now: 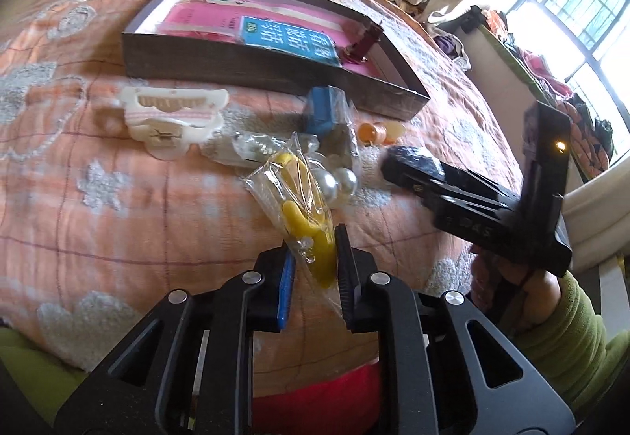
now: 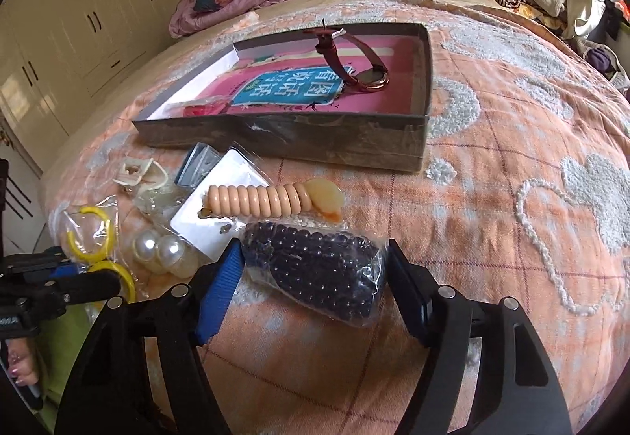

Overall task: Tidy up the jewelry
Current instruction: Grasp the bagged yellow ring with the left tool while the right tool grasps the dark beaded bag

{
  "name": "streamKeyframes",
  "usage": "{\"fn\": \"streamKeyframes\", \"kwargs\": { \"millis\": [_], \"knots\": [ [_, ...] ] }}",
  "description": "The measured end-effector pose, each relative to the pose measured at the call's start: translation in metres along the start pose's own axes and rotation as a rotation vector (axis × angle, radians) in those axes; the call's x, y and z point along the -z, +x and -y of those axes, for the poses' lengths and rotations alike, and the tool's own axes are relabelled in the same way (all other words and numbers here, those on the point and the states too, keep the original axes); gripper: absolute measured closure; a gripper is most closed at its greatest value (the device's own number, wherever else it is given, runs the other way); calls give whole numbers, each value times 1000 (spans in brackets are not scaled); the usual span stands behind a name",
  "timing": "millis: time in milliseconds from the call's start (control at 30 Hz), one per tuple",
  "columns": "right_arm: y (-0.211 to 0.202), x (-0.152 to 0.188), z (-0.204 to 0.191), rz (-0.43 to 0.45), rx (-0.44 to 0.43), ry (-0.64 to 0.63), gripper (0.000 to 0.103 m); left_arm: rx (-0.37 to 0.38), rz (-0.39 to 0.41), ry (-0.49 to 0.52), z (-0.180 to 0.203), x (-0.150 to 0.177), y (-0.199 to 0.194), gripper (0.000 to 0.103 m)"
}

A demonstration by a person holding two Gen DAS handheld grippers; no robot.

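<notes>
My left gripper (image 1: 311,269) sits low over the bed (image 1: 98,198), angled forward and down, its jaws closed on a clear bag of yellow hoop earrings (image 1: 303,206). The bag's long axis runs away from me, its far end toward the shallow box (image 1: 252,69). Two large pearls (image 1: 336,183) lie just beside that far end.

My right gripper (image 2: 315,277) comes in from the near edge of the bed, jaws spread wide and gripping nothing. They stand one on each side of a clear bag of dark beads (image 2: 319,269), which lies flat on the bedspread. Its long axis runs across the gap between the jaws.

The right wrist view shows items the left view hides or blurs:
- a peach coil hair tie (image 2: 260,200) on a white card, lying crosswise just beyond the bead bag;
- a red-strapped watch (image 2: 354,61) in the box, strap standing up against the far wall.

The left wrist view shows a white hair claw clip (image 1: 173,120) near the box's front wall. It also shows the right gripper from the side, held in a hand (image 1: 539,293) with a green sleeve.
</notes>
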State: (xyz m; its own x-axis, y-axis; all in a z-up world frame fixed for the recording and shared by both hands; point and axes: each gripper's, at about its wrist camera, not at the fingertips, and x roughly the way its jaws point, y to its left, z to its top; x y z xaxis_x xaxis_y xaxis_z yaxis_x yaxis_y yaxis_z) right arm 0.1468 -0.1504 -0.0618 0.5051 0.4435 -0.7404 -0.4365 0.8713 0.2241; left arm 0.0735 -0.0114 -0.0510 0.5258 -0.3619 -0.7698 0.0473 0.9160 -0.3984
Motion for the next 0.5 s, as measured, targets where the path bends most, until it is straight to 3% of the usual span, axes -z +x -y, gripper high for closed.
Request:
{"fn": "streamKeyframes", "kwargs": {
  "millis": [500],
  "knots": [
    [-59, -12, -9, 148, -22, -22, 33, -20, 93, -15, -11, -16, -31, 92]
  ]
}}
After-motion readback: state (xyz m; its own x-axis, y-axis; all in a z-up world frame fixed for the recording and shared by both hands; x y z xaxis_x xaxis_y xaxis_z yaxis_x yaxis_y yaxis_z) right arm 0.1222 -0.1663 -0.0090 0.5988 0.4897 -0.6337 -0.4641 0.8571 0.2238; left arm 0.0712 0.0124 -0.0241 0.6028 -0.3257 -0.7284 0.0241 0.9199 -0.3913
